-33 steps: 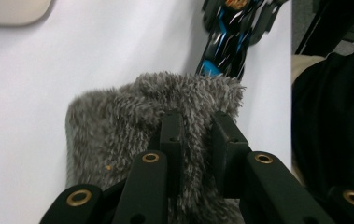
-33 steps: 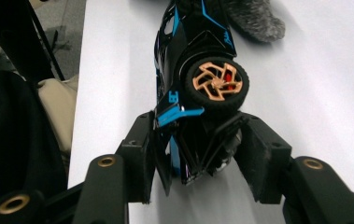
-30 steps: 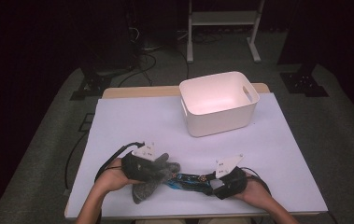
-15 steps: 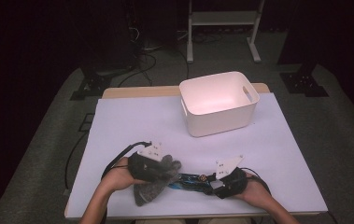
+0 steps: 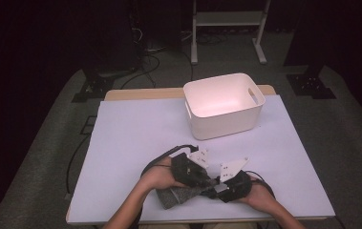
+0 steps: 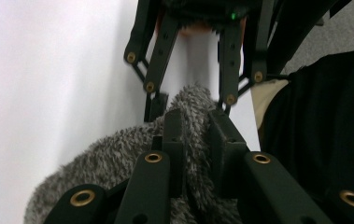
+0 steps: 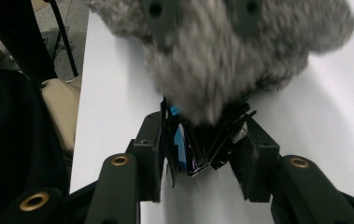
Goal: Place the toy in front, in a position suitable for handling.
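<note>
Since the earlier frame the left claw [image 5: 206, 182] has slid across the bench [image 5: 131, 143] toward the right claw [image 5: 217, 188], dragging the grey fuzzy pouch [image 5: 176, 196] with it, so the two now sit almost nose to nose near the front edge. The left claw is clamped tight on the pouch's fuzzy fabric [image 6: 193, 140], its pads pinching a fold. The right claw's jaws have just been closing; they stand about half open around a dark, flat bundle with a blue edge [image 7: 191, 149] that pokes out of the pouch's mouth, and whether the pads press it cannot be told for sure. The hold looks meant to keep the pouch steady from one side while the other side works the bundle in or out.

The pouch lies at the front of the bench, close to the person's body, so there is little room behind. Ahead, the bench is bare up to the white bin [image 5: 224, 105], which stands well apart near the far edge, leaving open room to move.
</note>
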The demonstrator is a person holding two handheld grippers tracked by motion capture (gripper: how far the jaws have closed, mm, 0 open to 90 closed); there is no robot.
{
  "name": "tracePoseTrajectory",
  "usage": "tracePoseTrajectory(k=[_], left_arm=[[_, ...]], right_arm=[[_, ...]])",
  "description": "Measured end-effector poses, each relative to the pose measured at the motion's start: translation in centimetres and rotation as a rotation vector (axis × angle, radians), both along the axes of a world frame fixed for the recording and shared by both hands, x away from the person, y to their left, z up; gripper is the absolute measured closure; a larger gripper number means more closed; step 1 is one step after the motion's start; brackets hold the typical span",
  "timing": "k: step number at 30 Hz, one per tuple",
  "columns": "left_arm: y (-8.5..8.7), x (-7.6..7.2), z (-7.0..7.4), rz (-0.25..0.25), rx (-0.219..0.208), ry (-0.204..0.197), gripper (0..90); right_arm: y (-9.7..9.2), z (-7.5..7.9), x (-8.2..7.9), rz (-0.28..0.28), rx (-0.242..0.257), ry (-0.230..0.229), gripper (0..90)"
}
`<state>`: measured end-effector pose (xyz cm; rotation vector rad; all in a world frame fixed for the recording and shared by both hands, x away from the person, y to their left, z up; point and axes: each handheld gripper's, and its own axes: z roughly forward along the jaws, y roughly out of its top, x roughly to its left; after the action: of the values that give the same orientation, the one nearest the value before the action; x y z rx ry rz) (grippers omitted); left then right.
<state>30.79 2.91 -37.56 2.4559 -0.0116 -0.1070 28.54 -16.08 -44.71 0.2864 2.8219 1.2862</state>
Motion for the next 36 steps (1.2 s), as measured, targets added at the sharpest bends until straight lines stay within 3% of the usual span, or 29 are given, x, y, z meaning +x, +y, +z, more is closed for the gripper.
tracePoseTrajectory(k=[7,14,17,19,24,28,36], left_arm=[[1.7,0.1,0.2,0.039,0.007,-0.004,78.2],[7.2,0.8,0.4,0.156,-0.005,0.012,77.8],[8.8,0.7,0.5,0.186,0.005,0.010,77.8],[9.4,0.8,0.4,0.194,0.007,0.012,77.8],[9.4,0.9,0.0,0.199,-0.013,0.030,77.8],[9.0,1.2,0.2,0.194,-0.004,0.022,77.8],[8.0,2.4,1.2,0.200,0.009,0.007,77.8]], right_arm=[[0.0,-0.1,0.0,-0.001,0.005,0.004,56.9],[0.0,-0.1,0.2,0.004,0.008,0.012,56.2],[0.3,-0.2,0.5,-0.019,-0.006,0.039,40.6],[0.6,-0.4,0.8,-0.017,0.007,0.069,41.1],[1.7,-0.2,1.1,-0.005,0.026,0.067,39.6],[2.5,-0.1,1.3,0.042,0.019,0.072,54.2],[2.1,0.6,3.2,0.093,-0.031,0.019,56.2]])
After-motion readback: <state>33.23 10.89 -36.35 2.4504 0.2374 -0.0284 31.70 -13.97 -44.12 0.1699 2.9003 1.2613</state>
